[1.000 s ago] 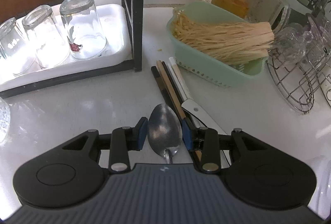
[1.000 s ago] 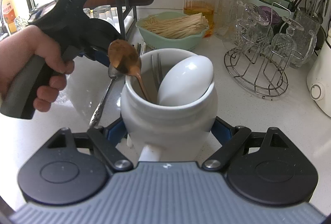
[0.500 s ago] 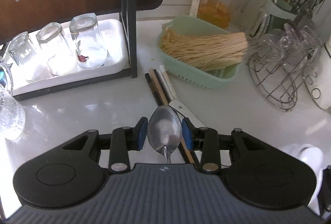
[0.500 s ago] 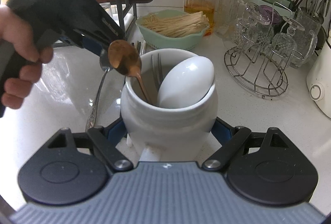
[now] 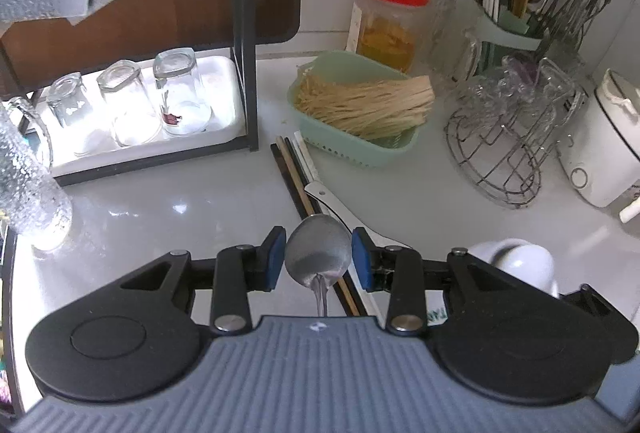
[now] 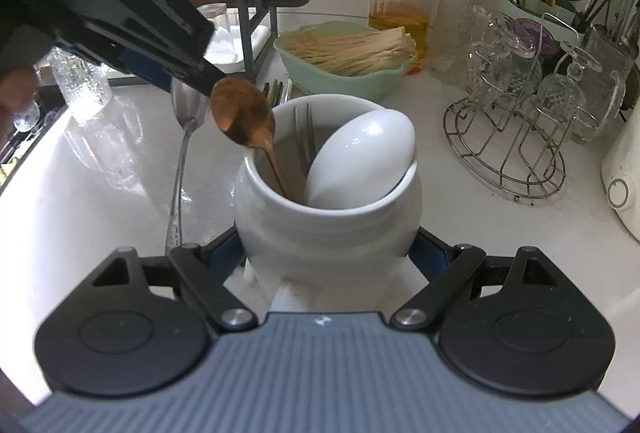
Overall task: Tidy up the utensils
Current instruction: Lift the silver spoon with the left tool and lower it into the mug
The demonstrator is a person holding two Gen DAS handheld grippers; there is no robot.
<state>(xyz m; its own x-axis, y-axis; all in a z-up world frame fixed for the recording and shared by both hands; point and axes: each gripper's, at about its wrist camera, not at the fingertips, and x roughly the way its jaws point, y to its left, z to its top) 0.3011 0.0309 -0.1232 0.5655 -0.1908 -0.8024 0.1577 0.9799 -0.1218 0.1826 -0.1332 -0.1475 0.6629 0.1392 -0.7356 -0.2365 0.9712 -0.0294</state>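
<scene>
White countertop (image 5: 160,201), glossy and catching the window light, runs back to a pale wall and a brown cabinet door with a steel handle. On the far left a black-framed rack (image 5: 246,33) holds a white tray (image 5: 224,125) with upturned glasses (image 5: 180,89) on it. A textured glass bottle (image 5: 28,185) stands at the counter's left edge. Near the middle sits a mint-green basket (image 5: 360,149) filled with pale dry noodles, and behind it a jar with a red lid (image 5: 390,21). Further right are a wire stand (image 5: 500,161) carrying glass cups, a green holder (image 5: 508,21) crowded with chopsticks and cutlery, and a white appliance (image 5: 600,149) at the edge.

Loose chopsticks (image 5: 294,173) and a white-handled knife (image 5: 340,201) lie on the counter just in front of the basket.

The left gripper (image 5: 318,259) is up off the counter with a silver spoon (image 5: 318,253) clamped by the bowl between its blue pads; seen from the right wrist, the spoon's handle hangs down beside the jar, to its left.

The right gripper (image 6: 328,253) is clenched around the body of a white ceramic jar (image 6: 328,229) standing on the counter. Inside the jar are a copper spoon (image 6: 244,113) leaning out to the left, a fork (image 6: 306,137), and a large white spoon (image 6: 360,157).
</scene>
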